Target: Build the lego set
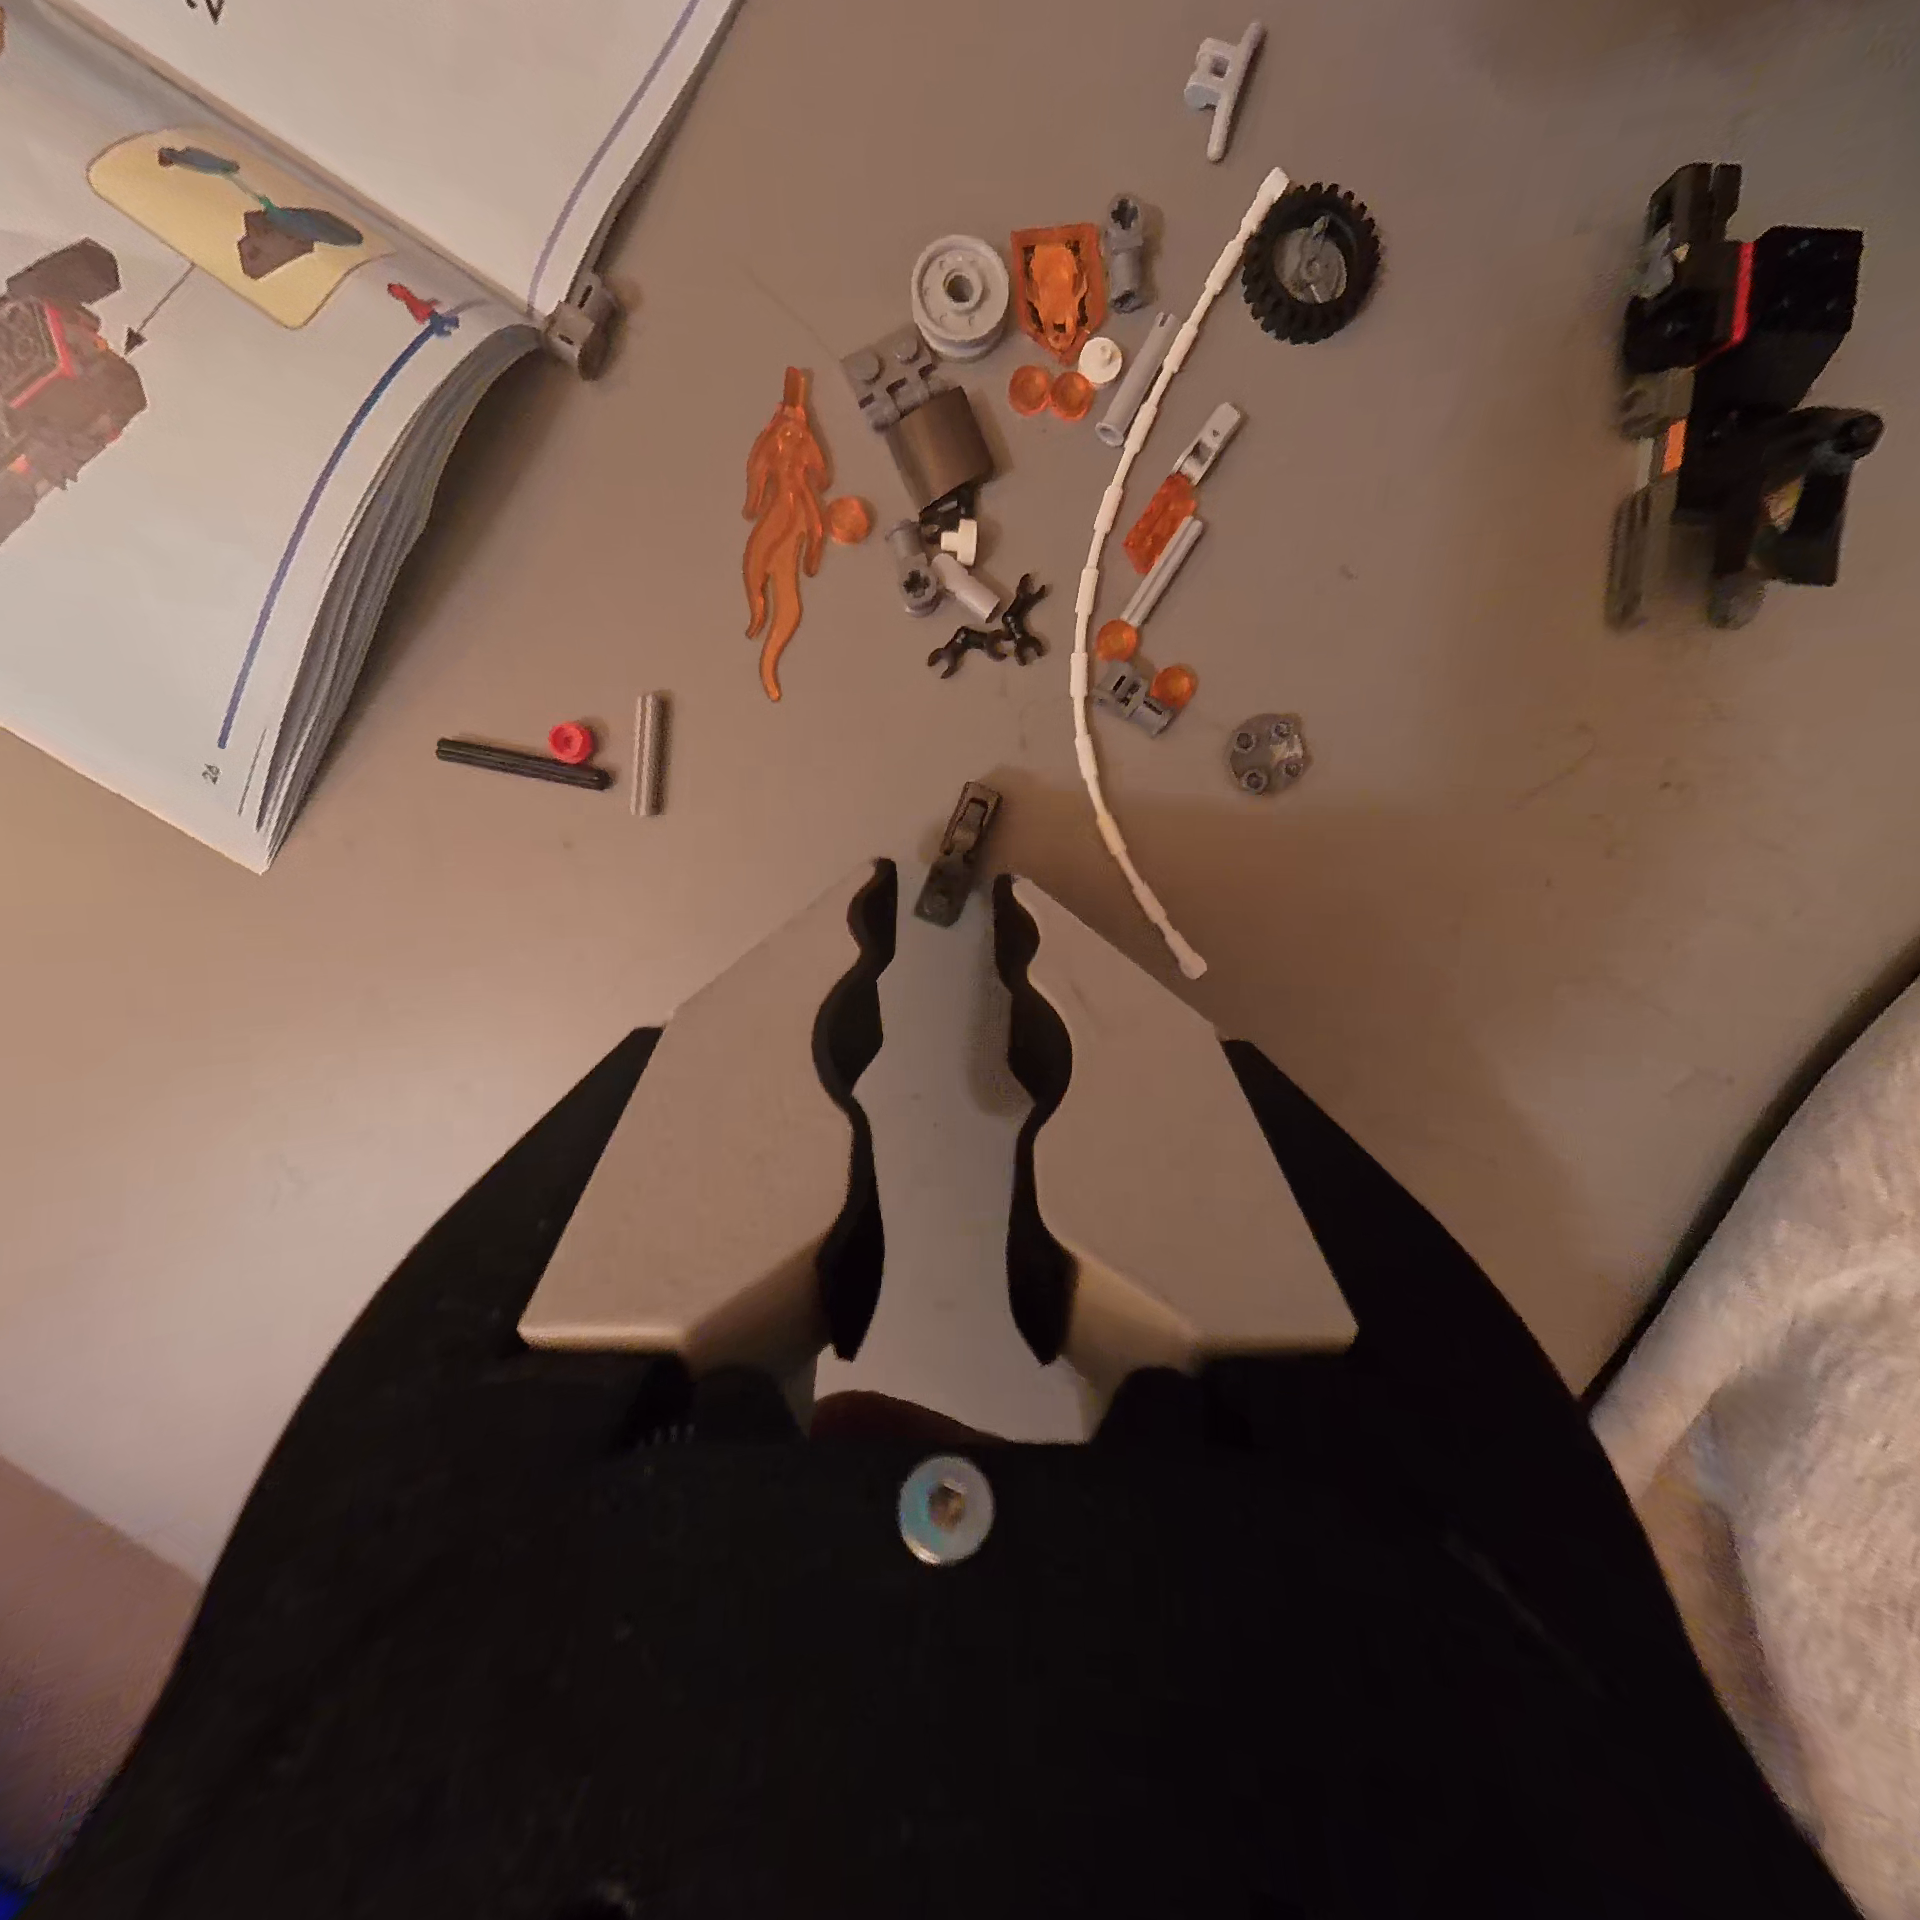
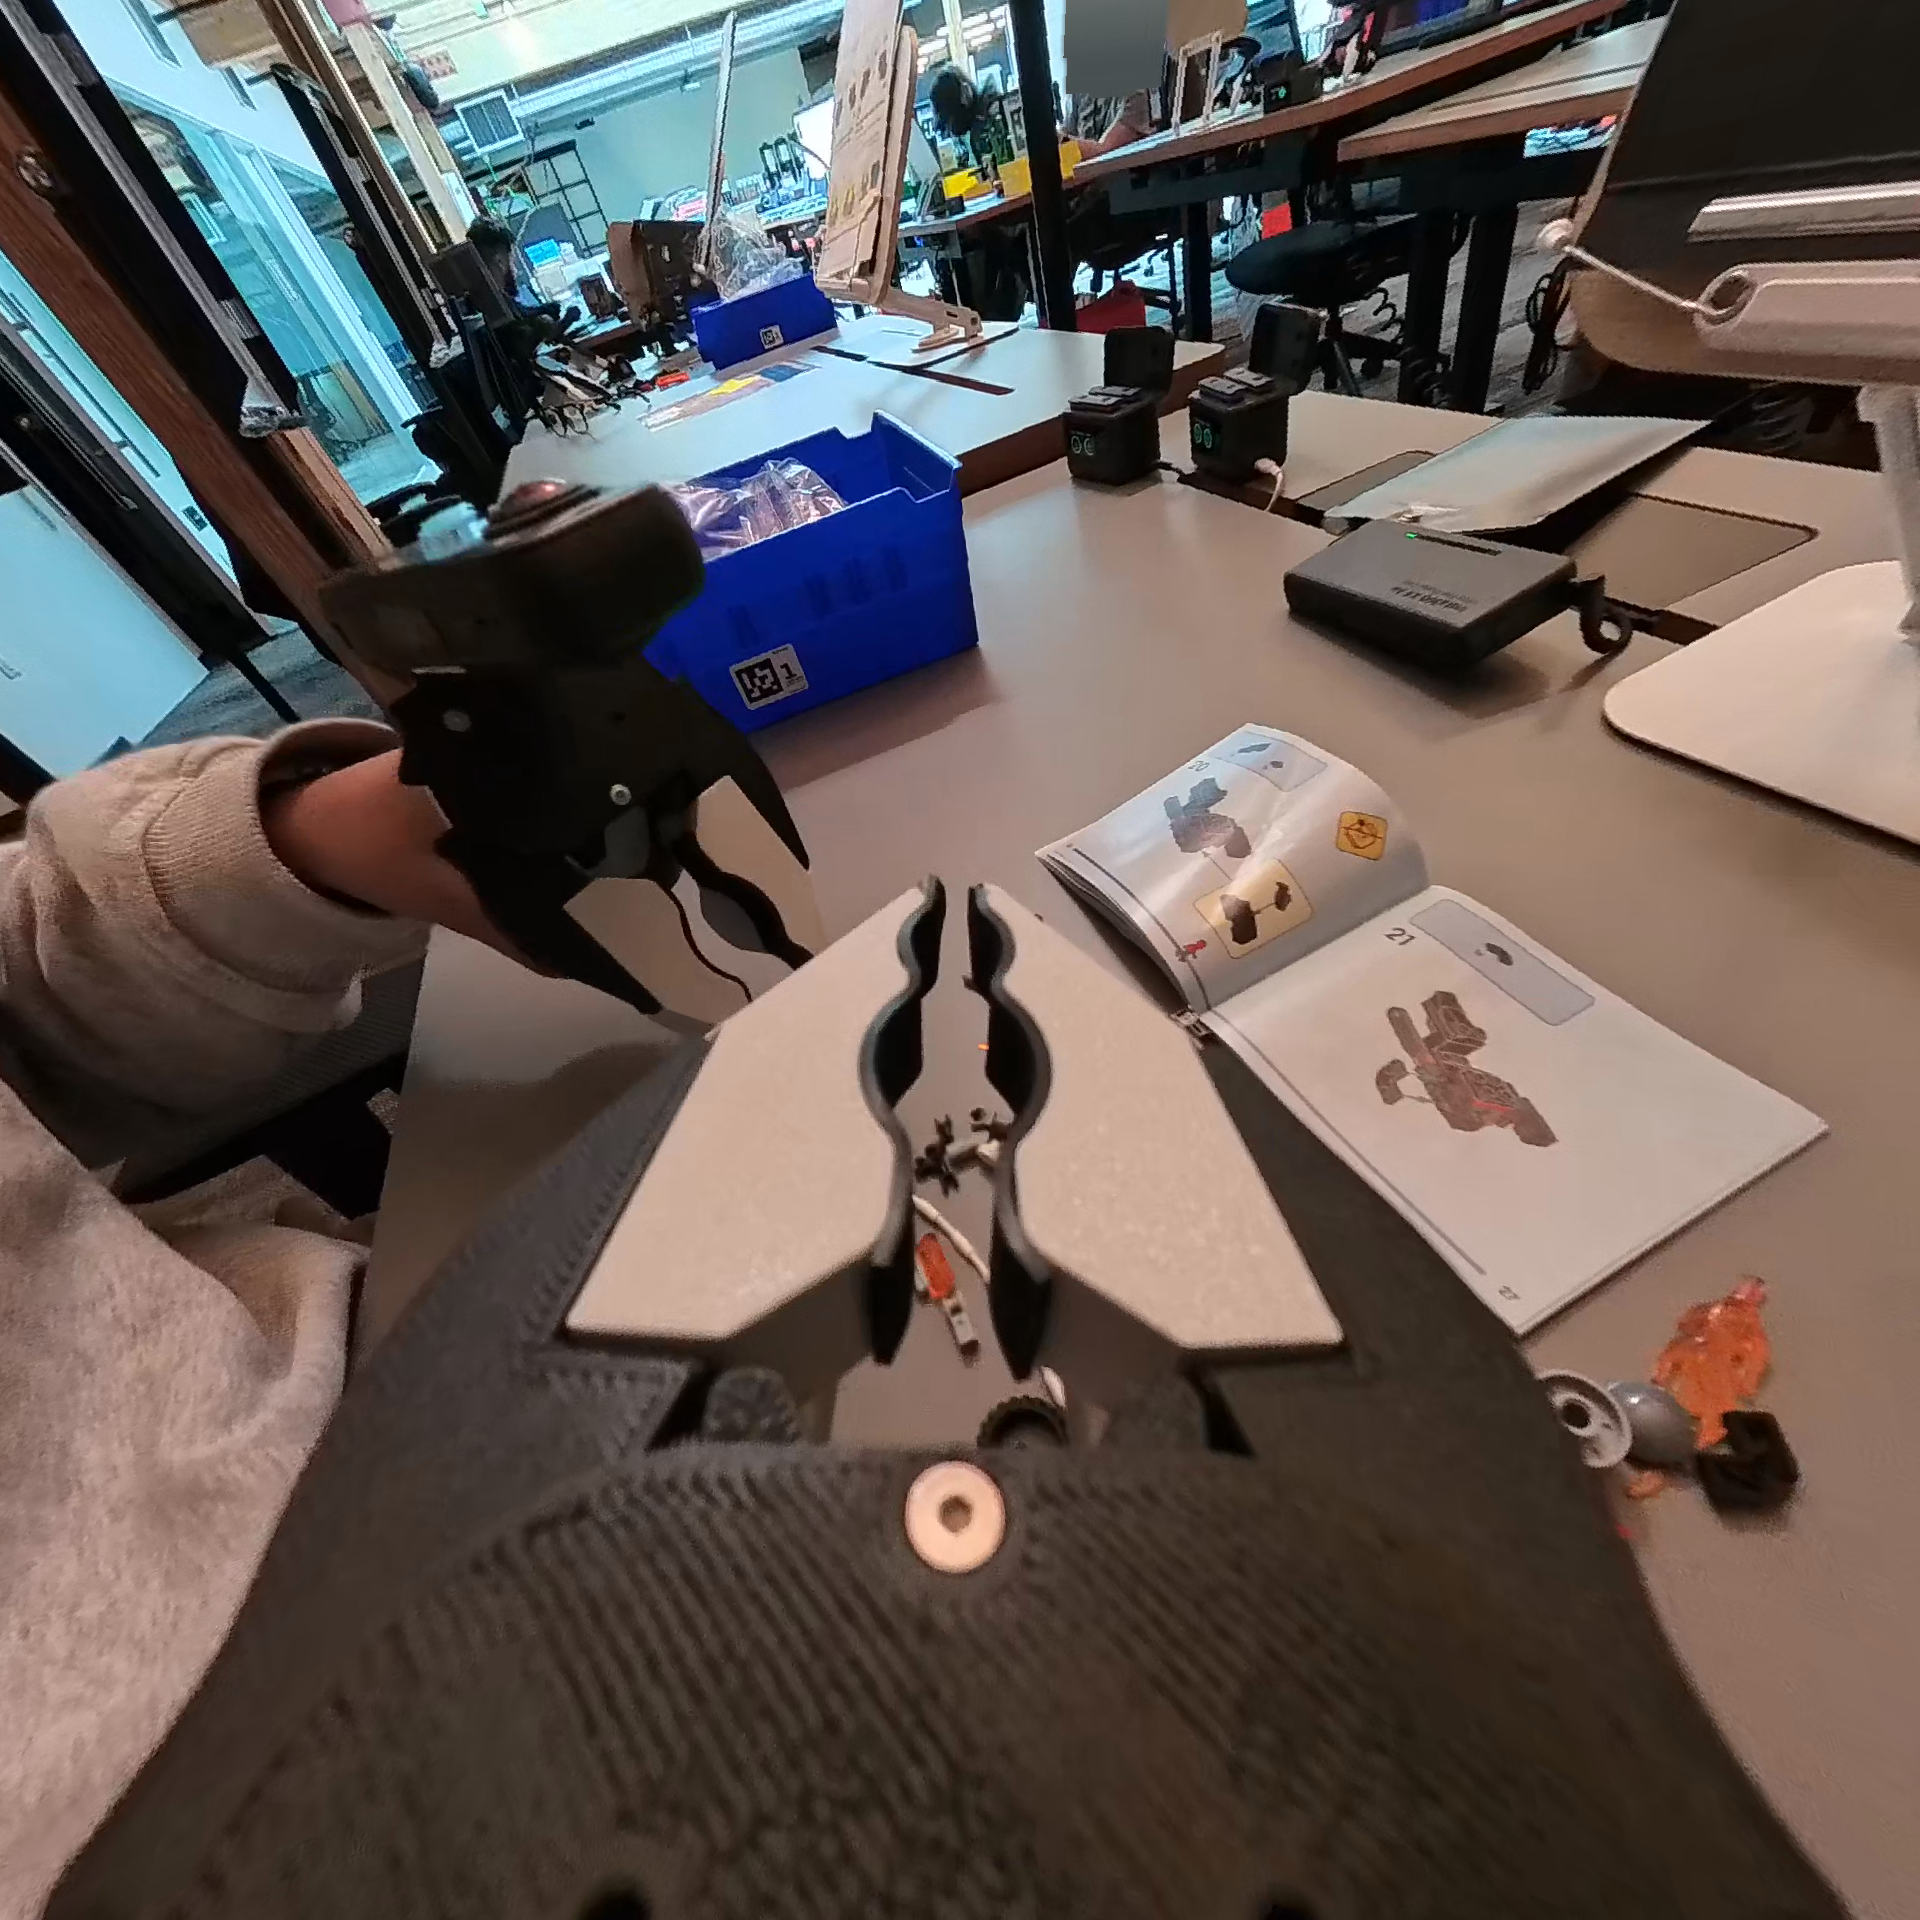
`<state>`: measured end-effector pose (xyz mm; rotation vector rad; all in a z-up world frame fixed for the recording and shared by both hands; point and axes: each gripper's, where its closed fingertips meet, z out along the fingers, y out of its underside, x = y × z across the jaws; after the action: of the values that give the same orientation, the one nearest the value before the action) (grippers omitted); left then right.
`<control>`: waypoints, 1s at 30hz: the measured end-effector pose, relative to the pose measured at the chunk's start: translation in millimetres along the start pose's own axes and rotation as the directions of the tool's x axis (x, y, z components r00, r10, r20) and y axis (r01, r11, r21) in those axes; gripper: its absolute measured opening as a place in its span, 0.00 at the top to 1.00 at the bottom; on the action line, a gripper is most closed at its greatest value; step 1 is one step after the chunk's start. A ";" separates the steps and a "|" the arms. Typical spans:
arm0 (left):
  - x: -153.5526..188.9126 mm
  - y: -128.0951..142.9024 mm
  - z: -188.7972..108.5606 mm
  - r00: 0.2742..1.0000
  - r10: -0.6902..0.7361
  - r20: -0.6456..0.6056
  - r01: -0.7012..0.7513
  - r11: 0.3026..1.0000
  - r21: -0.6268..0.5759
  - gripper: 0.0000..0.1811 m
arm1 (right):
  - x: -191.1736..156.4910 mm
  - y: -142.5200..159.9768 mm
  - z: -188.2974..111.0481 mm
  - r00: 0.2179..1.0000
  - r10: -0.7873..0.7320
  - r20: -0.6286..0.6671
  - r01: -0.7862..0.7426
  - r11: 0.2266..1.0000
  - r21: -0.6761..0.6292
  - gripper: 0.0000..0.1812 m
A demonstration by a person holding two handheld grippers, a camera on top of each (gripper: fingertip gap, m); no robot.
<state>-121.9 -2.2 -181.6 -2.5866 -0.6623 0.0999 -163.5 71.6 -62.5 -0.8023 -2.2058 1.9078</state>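
In the left wrist view my left gripper (image 1: 943, 878) is open a little and hovers over the grey table, its tips on either side of the near end of a small dark grey piece (image 1: 958, 847), not gripping it. Beyond lie loose pieces: an orange flame (image 1: 784, 520), a white flexible hose (image 1: 1122, 582), a black tyre (image 1: 1314, 260), a grey hub (image 1: 961, 291), a black axle (image 1: 520, 764). The partly built black model (image 1: 1745, 416) stands at the right. My right gripper (image 2: 956, 896) is almost closed and empty, held above the pieces.
The open instruction booklet (image 1: 260, 416) lies at the left; it also shows in the right wrist view (image 2: 1455, 1039). A blue bin (image 2: 831, 582), a black box (image 2: 1423, 603) and a monitor base (image 2: 1787, 707) stand farther back. A sleeved hand holds the left gripper (image 2: 727, 982). Spacing between my two grippers at the tips: around 15 cm. The orange flame (image 1: 784, 520) sits 7 cm or so from the ends of my left fingers. Between my left fingertips and the black axle (image 1: 520, 764) there is roughly 8 cm.
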 end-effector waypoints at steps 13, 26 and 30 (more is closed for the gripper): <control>5.2 1.9 9.3 0.999 0.012 -0.043 -0.008 0.996 0.093 0.97 | -0.6 8.5 5.7 1.000 -0.014 -0.009 0.014 0.999 -0.041 0.97; 10.6 -13.7 -21.7 0.996 -0.041 -0.078 0.056 0.979 0.194 0.97 | -28.2 44.9 30.8 0.963 0.239 0.123 -0.212 0.958 -0.195 0.82; 17.4 -22.5 -32.5 0.998 0.004 -0.059 0.007 0.982 0.189 0.97 | -43.2 68.9 37.0 0.875 0.430 0.221 -0.353 0.881 -0.314 0.85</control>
<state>-110.6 9.8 -141.7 -2.3973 -0.6029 0.0809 -120.6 23.6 -124.5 -1.1683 -2.6898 2.0349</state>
